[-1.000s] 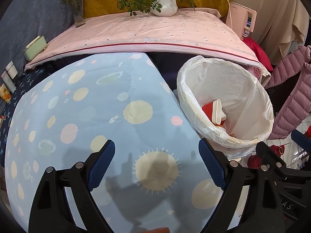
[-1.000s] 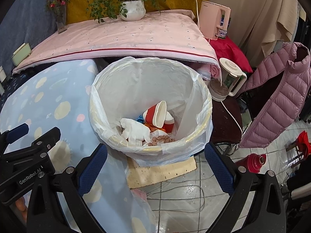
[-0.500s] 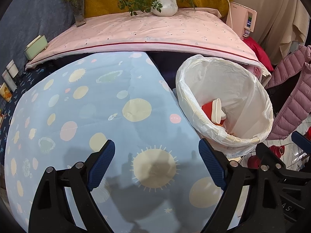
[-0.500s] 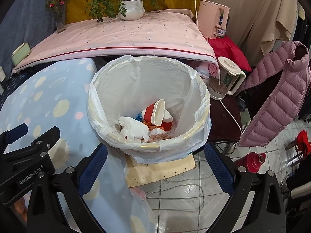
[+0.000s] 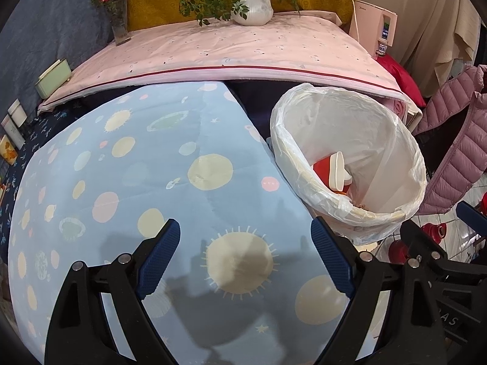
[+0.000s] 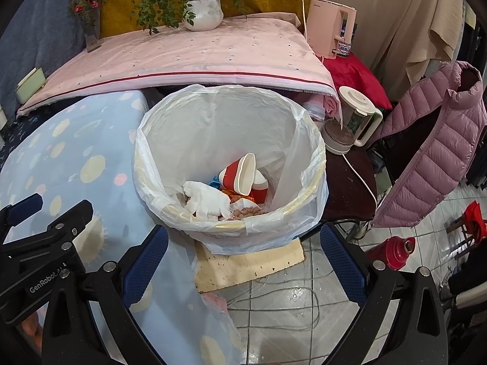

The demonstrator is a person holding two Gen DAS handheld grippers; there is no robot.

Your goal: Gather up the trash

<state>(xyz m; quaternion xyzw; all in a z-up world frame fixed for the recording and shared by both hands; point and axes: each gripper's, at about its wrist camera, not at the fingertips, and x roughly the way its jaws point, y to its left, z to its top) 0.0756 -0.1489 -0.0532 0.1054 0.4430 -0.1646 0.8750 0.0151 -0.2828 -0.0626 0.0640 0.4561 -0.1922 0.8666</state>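
In the left wrist view, the left gripper point(image 5: 245, 257) stands with its blue pads spread wide and nothing between them, hanging over the spotted blue tablecloth point(image 5: 127, 164), which shows no loose scrap on the part in view. The lined trash bin point(image 5: 392, 213) lies ahead and to the right of this gripper, beyond the table's edge, with a red paper cup point(image 5: 324, 168) showing inside; part of the right gripper pokes in at the far right edge. In the right wrist view, the right gripper point(image 6: 243, 263) is likewise spread and empty, and the bin point(image 6: 252, 228) sits straight ahead of it, its near rim just beyond the pads, mouth tilted toward the camera. Inside lie the red cups point(image 6: 236, 178), tipped on their sides, a crumpled white tissue point(image 6: 208, 202) and some brownish scraps. By my reading the right hand is the nearer to the bin, the left the nearer to the tabletop, so any remaining piece would have to travel rightward off the table.
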